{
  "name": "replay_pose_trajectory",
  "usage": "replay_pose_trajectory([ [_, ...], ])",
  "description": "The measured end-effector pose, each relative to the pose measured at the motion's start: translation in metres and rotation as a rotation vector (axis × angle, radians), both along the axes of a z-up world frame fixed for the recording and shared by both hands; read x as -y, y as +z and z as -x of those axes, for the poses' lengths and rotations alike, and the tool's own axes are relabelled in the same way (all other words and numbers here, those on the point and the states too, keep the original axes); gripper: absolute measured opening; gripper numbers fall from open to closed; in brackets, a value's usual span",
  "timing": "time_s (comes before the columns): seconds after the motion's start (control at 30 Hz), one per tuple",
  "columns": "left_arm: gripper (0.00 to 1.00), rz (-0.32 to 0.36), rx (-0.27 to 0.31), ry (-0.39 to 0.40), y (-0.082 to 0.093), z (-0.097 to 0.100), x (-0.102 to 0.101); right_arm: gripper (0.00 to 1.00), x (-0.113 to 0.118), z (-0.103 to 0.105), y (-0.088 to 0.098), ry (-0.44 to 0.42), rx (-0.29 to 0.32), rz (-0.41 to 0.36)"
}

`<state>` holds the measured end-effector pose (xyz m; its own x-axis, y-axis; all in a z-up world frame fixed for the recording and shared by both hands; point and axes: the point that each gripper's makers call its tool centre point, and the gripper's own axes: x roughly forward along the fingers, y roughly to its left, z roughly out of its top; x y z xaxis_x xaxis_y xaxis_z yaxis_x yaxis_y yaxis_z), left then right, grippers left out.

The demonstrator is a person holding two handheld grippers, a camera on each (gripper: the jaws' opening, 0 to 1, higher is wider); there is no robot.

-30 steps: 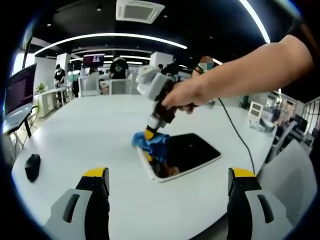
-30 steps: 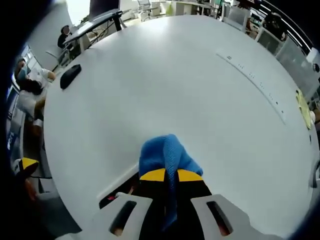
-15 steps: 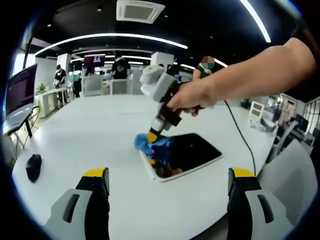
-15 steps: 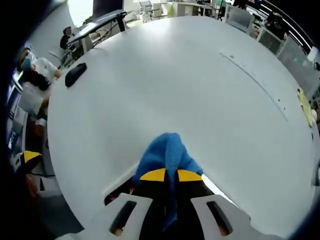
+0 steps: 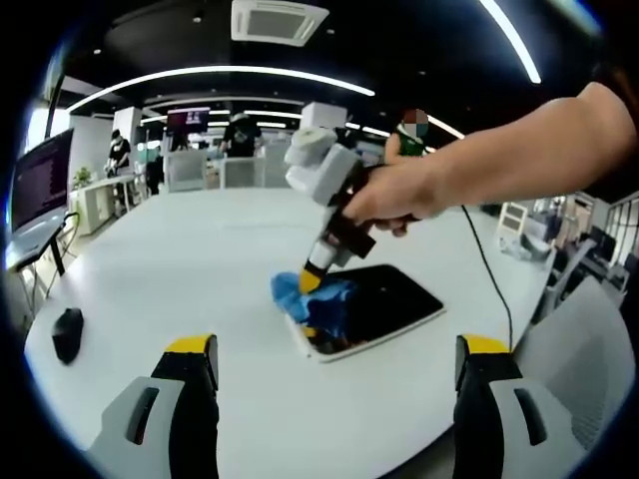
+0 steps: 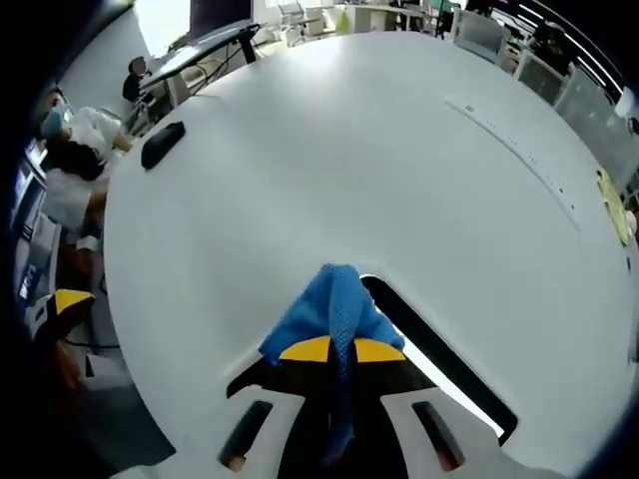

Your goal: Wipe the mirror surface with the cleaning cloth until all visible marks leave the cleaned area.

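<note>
On the mirror (image 5: 384,302), right hand-held gripper (image 6: 331,349) (jaws closed) pins cloth (image 6: 329,311)

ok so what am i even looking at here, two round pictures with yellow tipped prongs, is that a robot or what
No robot: a person holds a two-jaw gripper in each hand, and a fisheye camera rides on each. In the left gripper view, the left gripper hangs open and empty above a white table, watching the person's hand work the right gripper. The right gripper view looks along that tool's own jaws, shut on a blue cleaning cloth and pressing it onto a dark mirror lying flat on the table. A black computer mouse sits near the table's edge.
</note>
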<state>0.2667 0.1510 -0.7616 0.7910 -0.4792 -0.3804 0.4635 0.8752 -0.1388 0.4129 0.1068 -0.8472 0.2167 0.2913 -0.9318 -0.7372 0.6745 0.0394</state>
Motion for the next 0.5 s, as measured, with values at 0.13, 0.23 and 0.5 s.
replay_pose_trajectory([
  [0.13, 0.99, 0.001, -0.001, 0.000, 0.000, 0.000, 0.000, 0.02, 0.000, 0.005, 0.001, -0.002, -0.001, -0.006],
  [0.23, 0.99, -0.001, 0.000, -0.001, 0.000, 0.000, 0.000, 0.02, 0.000, 0.011, 0.003, -0.003, -0.001, -0.009],
  [0.5, 0.99, 0.001, 0.001, 0.003, -0.002, -0.001, -0.002, 0.02, -0.002, 0.015, 0.001, -0.010, 0.004, -0.018],
])
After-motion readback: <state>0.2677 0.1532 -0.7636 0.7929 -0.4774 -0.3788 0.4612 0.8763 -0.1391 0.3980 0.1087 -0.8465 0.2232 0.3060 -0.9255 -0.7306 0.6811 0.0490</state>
